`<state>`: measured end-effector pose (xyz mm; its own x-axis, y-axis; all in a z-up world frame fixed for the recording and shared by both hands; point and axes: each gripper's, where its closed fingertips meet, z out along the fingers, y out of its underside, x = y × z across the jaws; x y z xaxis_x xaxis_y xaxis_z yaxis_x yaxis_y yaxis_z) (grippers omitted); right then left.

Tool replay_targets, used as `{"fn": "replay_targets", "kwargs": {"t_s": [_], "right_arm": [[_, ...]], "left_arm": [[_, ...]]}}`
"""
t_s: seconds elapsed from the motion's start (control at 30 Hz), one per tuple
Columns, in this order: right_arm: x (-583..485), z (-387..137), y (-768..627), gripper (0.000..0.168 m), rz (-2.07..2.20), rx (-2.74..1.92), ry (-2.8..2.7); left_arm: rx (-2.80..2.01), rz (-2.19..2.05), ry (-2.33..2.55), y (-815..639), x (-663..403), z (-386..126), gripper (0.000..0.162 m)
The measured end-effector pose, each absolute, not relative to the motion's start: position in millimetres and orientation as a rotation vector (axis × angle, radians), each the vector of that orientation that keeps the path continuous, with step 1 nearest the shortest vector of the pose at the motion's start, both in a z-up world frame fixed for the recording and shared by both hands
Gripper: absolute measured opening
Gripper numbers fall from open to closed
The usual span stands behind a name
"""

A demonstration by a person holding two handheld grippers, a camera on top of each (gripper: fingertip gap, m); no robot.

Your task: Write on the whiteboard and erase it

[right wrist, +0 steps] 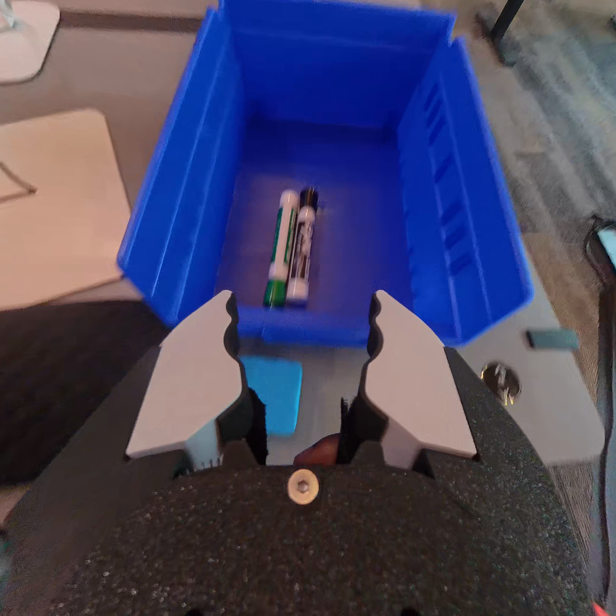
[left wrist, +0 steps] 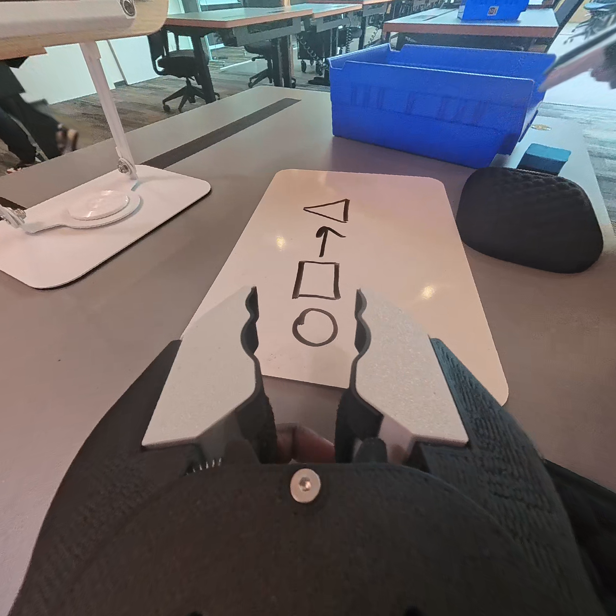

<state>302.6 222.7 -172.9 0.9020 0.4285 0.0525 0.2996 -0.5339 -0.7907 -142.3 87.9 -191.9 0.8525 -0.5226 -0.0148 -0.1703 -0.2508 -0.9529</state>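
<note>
A small white whiteboard [left wrist: 383, 266] lies flat on the grey table; black marker drawings on it show a triangle, an arrow, a square and a circle. My left gripper [left wrist: 306, 293] is open and empty just above the board's near end. My right gripper [right wrist: 301, 298] is open and empty above the near rim of a blue bin [right wrist: 186, 186]. Two markers, one green [right wrist: 280, 246] and one black [right wrist: 301, 246], lie side by side on the bin floor. A light blue eraser [right wrist: 276, 396] lies on the table under the right gripper; it also shows in the left wrist view [left wrist: 545, 161].
The blue bin [left wrist: 430, 110] stands behind the whiteboard. A black padded rest [left wrist: 530, 220] lies right of the board. A white stand base [left wrist: 83, 226] with a tilted arm sits at the left. A corner of the whiteboard [right wrist: 56, 200] shows left of the bin. Left tips to right tips: about 45 cm. From my right tips it is roughly 8 cm to the light blue eraser [right wrist: 276, 396]; from my left, 45 cm. My left wrist view [left wrist: 549, 150] looks at it from another angle.
</note>
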Motion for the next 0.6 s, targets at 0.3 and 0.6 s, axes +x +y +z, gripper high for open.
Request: {"fn": "replay_targets", "kwargs": {"t_s": [0.3,0.6], "right_arm": [[300,-242,173,0.071,0.260,-2.411,-0.543],[256,-190,152,0.053,0.286,-2.267,-0.708]], "left_arm": [[-1.834,-0.320,0.593,86,-136,-197,0.055],[-1.957,-0.312,0.601,85,-138,-213,0.044]]}}
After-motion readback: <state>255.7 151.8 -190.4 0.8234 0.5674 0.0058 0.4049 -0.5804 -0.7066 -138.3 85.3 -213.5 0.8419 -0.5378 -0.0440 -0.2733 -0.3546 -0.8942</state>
